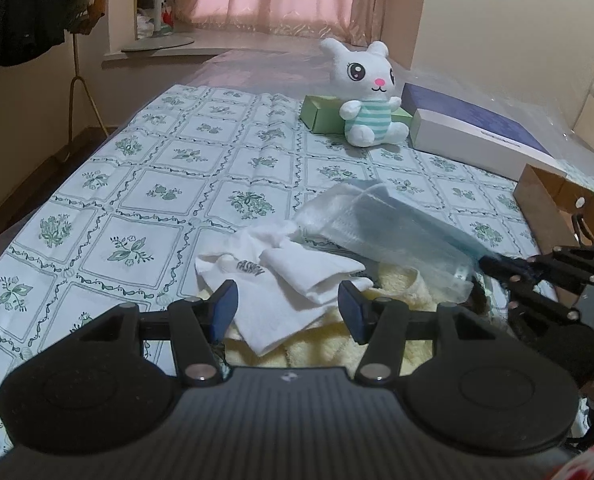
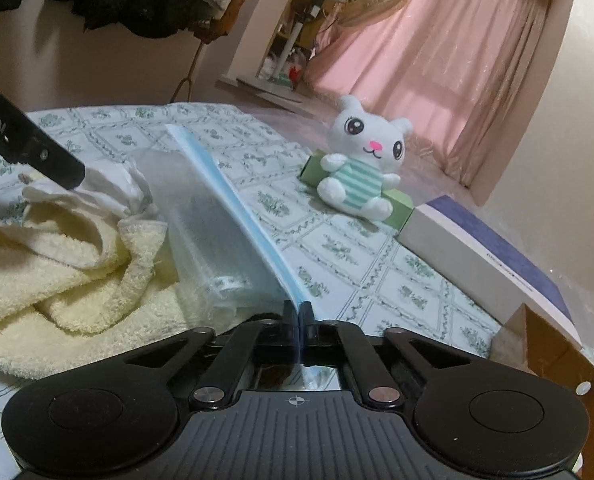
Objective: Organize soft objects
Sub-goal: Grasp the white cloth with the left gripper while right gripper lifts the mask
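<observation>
Right hand-held gripper [image 2: 297, 310], clenched on a clear plastic pack of blue face masks [image 2: 221, 232] at frame centre, mid-lift; left hand-held gripper [image 1: 287, 308] released above white cloth [image 1: 297, 280]. Next: carry the pack aside.

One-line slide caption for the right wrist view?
Right tongs shut on a clear pack of blue masks, lifted beside a yellow towel.
</observation>
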{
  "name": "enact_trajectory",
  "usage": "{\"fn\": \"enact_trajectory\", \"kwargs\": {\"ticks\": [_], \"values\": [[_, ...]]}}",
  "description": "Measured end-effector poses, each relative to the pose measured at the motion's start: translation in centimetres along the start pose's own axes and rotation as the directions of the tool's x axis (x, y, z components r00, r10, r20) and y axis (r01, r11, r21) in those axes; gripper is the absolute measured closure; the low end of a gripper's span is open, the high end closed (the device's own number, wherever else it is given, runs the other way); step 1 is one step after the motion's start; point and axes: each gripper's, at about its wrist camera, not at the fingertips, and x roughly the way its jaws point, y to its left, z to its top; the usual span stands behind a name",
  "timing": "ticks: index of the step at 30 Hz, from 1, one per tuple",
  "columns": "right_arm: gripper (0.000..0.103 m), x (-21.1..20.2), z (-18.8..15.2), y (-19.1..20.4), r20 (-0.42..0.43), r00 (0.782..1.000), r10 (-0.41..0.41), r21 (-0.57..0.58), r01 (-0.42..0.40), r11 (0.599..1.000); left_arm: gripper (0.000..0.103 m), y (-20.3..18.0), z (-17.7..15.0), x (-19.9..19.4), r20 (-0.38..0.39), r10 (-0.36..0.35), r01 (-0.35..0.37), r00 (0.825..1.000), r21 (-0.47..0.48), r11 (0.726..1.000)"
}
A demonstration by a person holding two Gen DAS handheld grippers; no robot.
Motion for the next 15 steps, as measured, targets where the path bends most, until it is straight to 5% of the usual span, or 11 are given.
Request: {"fn": "enact_trajectory", "kwargs": {"ticks": [6,13,15], "values": [[0.103,-1.4,1.0,-3.0,0.045,0.998,0.033,0.176,-0.041,0.984,0.042,-0.1,0.4,1.1,-0.012,-0.001,0.001,1.0,0.011,1.0],[0.103,-2.9,2.2,-7.3,0.07,0.994,0.081,0.425,-0.103,0.899,0.043,-0.1,0.8,3.8,-0.043,0.013,-0.012,0.999,0.016,1.0],[0.103,-3.5,2.5,-7.9,0.08,0.993,0.089,0.45,-0.116,0.885,0.068,0.0,0.8,4.1,-0.04,0.007,-0.006,0.999,0.014,1.0]]}}
